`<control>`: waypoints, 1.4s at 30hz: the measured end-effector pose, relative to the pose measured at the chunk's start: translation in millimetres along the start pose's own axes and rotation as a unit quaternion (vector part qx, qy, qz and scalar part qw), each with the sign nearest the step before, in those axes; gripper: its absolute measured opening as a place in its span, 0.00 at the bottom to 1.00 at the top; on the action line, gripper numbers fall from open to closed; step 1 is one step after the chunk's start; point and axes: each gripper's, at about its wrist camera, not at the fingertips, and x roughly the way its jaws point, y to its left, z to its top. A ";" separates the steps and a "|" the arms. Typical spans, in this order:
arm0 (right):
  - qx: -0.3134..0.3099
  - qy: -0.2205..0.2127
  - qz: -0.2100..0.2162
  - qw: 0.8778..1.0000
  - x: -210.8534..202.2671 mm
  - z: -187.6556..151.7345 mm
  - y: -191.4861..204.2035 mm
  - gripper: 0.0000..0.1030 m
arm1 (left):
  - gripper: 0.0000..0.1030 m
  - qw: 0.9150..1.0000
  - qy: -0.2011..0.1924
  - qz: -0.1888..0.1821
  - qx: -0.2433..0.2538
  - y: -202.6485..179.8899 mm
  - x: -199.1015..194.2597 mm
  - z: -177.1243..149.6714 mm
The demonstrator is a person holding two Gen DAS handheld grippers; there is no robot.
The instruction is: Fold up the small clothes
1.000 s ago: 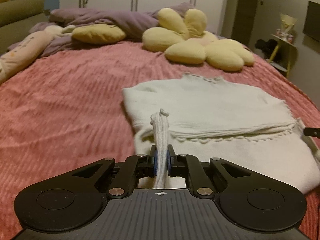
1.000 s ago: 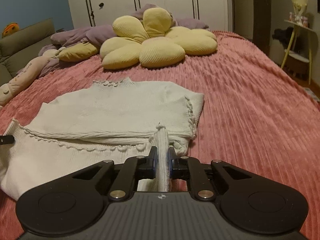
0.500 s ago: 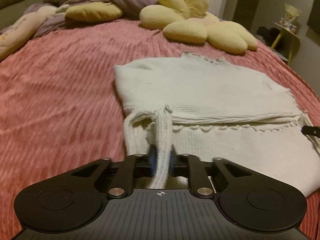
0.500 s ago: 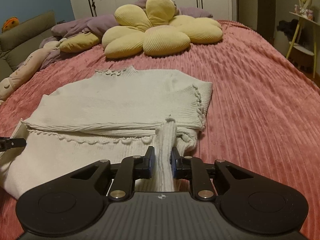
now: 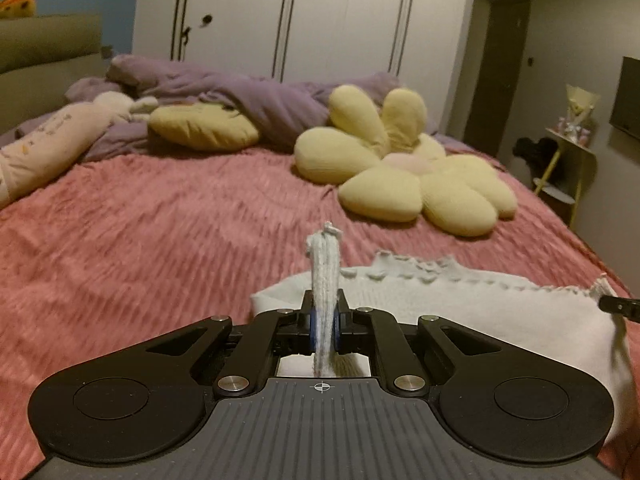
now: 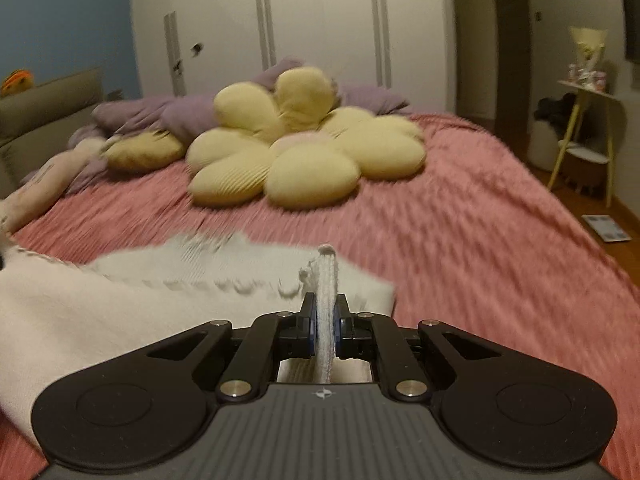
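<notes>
A wide bed [image 5: 160,240] under a ribbed pink cover fills the room, with white wardrobe doors [image 5: 304,20] behind its far edge. A yellow flower-shaped cushion [image 6: 304,152] lies near that far edge, next to a rumpled purple duvet [image 5: 240,100] and a long pale pillow [image 5: 48,148] at the far left corner. A small side stand [image 6: 580,136] sits off the bed's right edge.

The white knit sweater [image 5: 480,312] sits at the near edge, its hem raised off the cover. The left gripper [image 5: 325,322] has its fingers closed tight on 1 bunched fold of the sweater. The right gripper [image 6: 325,326] likewise pinches a fold of the sweater, fingers closed on the knit.
</notes>
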 end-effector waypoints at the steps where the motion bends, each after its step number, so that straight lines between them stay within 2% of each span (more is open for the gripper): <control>1: 0.006 0.004 -0.002 1.000 9.6 4.3 -1.7 0.07 | 0.09 1.000 0.012 0.006 -0.004 0.8 13.7 -0.3; 5: 0.020 0.058 -0.004 0.998 55.4 0.9 -6.8 0.07 | 0.09 0.997 0.072 0.019 0.005 -0.3 54.7 -18.2; 7: 0.023 0.090 -0.004 0.996 71.9 -8.9 -8.9 0.08 | 0.11 0.996 0.092 0.004 0.005 1.1 59.2 -28.7; 8: 0.021 0.096 -0.004 0.995 74.1 -12.0 -9.0 0.09 | 0.15 0.995 0.096 -0.012 0.004 1.5 58.2 -32.1; 9: 0.021 0.094 0.000 0.995 72.4 -14.1 -9.7 0.11 | 0.26 0.995 0.094 -0.022 0.009 2.8 55.9 -35.4; 10: 0.024 0.092 0.009 0.995 69.8 -14.8 -10.6 0.19 | 0.29 0.995 0.095 -0.031 0.017 2.1 55.2 -37.5; 11: 0.028 0.091 0.018 0.995 68.3 -14.6 -11.6 0.23 | 0.29 0.994 0.098 -0.035 0.024 0.9 56.1 -38.6; 12: 0.028 0.091 0.026 0.995 67.6 -14.6 -11.9 0.25 | 0.17 0.994 0.104 -0.031 0.030 -0.1 58.0 -39.1; 13: 0.024 0.091 0.032 0.995 67.7 -15.0 -10.8 0.25 | 0.09 0.993 0.111 -0.021 0.034 -1.2 60.1 -38.6; 14: 0.016 0.095 0.032 0.995 69.9 -15.4 -8.4 0.24 | 0.09 0.993 0.116 -0.013 0.034 -1.6 62.0 -36.9; 16: -0.005 0.103 0.028 0.994 74.8 -15.6 -2.2 0.07 | 0.08 0.993 0.108 0.000 0.037 -3.3 59.0 -29.3; 18: -0.025 0.094 0.023 0.995 72.6 -12.3 3.6 0.07 | 0.08 0.995 0.087 0.007 0.044 -5.9 52.0 -16.5; 20: -0.040 0.068 0.010 0.997 69.4 -2.6 8.1 0.06 | 0.08 0.997 0.058 0.010 0.044 -7.5 48.8 0.4; 22: -0.045 0.043 -0.003 0.998 70.1 11.8 12.3 0.06 | 0.08 0.998 0.030 0.029 0.055 -13.0 52.8 17.0; 27: -0.058 0.006 -0.057 0.997 97.4 48.3 26.4 0.06 | 0.09 0.997 0.001 0.068 0.024 -14.8 92.0 45.0; 32: -0.041 0.002 -0.104 0.994 135.8 58.9 27.5 0.06 | 0.09 0.994 0.016 0.110 0.009 -12.0 136.7 36.3; 38: -0.051 0.018 -0.131 0.990 165.4 34.1 28.8 0.07 | 0.10 0.989 0.046 0.139 0.022 -10.9 168.9 4.7; 41: -0.054 0.022 -0.140 0.988 174.1 24.0 27.7 0.07 | 0.20 0.987 0.045 0.152 0.037 -13.1 175.7 -4.0; 42: -0.049 0.024 -0.140 0.989 176.7 21.9 25.5 0.08 | 0.27 0.985 0.042 0.160 0.040 -14.3 177.3 -6.5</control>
